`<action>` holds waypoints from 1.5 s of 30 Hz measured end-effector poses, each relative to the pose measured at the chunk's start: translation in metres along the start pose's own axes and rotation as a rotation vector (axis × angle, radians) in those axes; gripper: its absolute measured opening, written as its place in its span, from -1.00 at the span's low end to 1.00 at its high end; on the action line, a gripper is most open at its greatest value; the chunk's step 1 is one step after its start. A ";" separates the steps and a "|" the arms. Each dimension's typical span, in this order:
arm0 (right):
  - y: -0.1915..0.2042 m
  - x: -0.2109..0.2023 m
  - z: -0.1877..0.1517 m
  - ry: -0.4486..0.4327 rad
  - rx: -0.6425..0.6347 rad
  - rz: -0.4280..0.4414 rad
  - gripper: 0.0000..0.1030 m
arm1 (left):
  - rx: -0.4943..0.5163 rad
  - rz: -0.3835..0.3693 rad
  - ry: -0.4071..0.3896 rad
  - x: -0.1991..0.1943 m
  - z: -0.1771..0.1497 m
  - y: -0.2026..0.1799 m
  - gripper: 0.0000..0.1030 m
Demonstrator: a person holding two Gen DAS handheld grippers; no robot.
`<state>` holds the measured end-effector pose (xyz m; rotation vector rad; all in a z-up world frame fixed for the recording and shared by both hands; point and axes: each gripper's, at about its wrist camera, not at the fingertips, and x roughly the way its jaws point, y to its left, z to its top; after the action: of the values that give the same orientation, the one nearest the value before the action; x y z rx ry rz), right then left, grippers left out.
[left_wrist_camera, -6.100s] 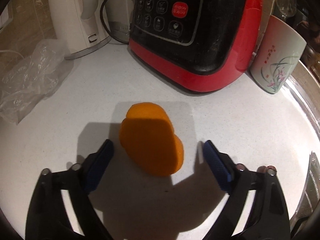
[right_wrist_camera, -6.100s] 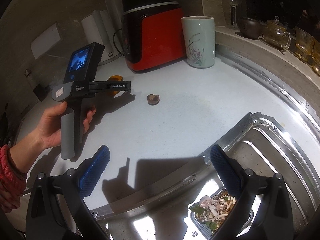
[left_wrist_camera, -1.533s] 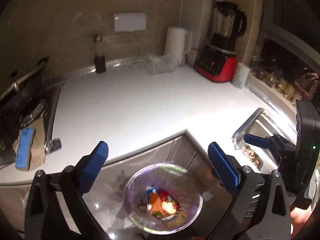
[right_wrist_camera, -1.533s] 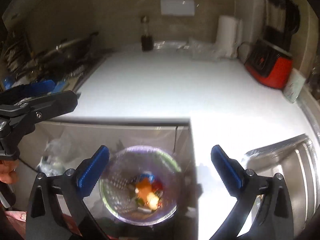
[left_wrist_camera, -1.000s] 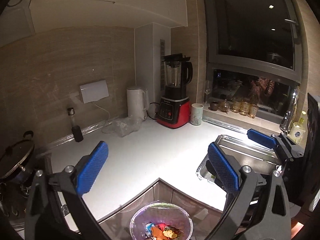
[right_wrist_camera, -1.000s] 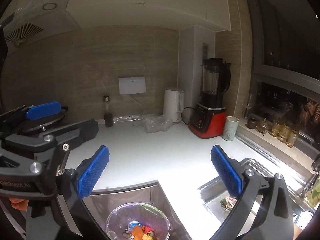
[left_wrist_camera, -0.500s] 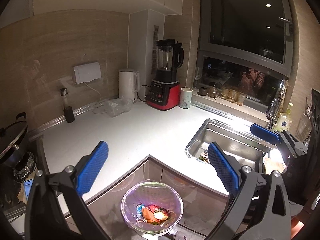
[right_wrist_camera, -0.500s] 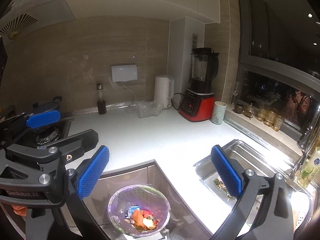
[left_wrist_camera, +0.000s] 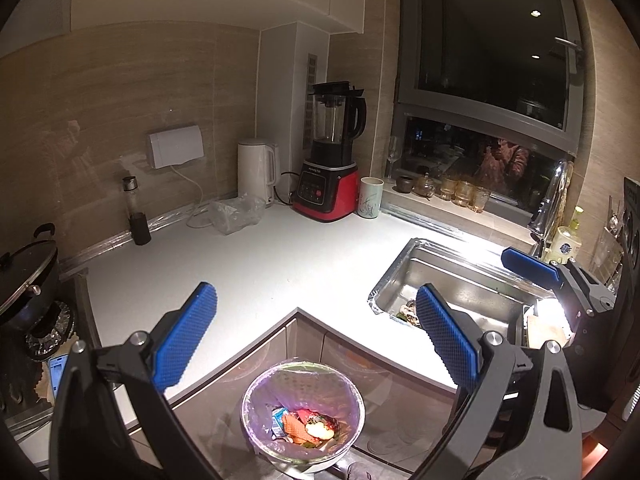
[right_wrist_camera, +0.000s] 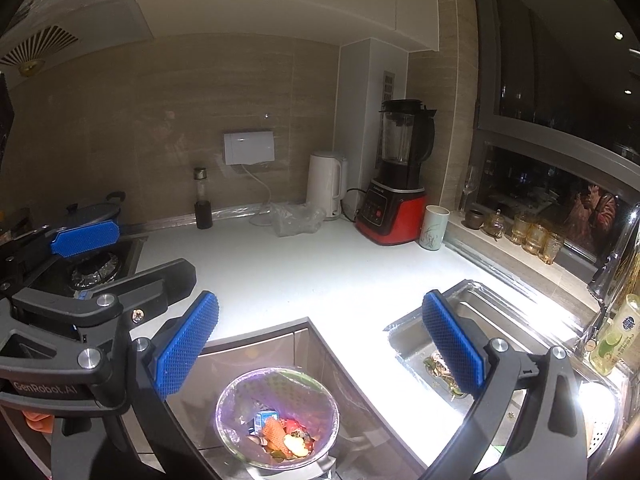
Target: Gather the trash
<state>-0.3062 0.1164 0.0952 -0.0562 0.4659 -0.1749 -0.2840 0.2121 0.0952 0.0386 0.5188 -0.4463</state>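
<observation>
A round trash bin with a clear liner stands on the floor below the counter corner. It holds orange peel, a small blue carton and other scraps. It also shows in the right wrist view. My left gripper is open and empty, held high above the bin. My right gripper is open and empty too, beside it. Food scraps lie in the steel sink.
The white counter carries a red blender, a white kettle, a floral cup, a crumpled clear bag and a dark bottle. A pot sits on the stove at left. A faucet and a soap bottle stand by the sink.
Both grippers have drawn back and up from the bin and the counter. The view has widened and tilted slightly; the bin sits lower in both frames. The jaws stay open.
</observation>
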 end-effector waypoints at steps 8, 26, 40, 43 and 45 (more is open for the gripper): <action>0.000 -0.001 0.000 0.000 0.001 0.003 0.96 | 0.002 0.005 -0.005 -0.002 -0.001 -0.001 0.85; 0.002 -0.001 0.003 0.007 0.003 0.001 0.96 | 0.012 0.010 -0.004 0.001 0.006 0.004 0.85; 0.003 0.001 0.004 0.007 0.002 -0.001 0.96 | 0.021 0.006 -0.014 0.001 0.006 0.008 0.85; 0.002 0.001 0.004 0.007 0.002 0.000 0.96 | 0.020 0.003 -0.014 0.001 0.006 0.009 0.85; 0.003 0.001 0.004 0.007 0.001 -0.003 0.96 | 0.023 -0.004 -0.015 0.001 0.006 0.011 0.85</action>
<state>-0.3025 0.1193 0.0981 -0.0553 0.4729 -0.1781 -0.2759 0.2212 0.0992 0.0566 0.4993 -0.4566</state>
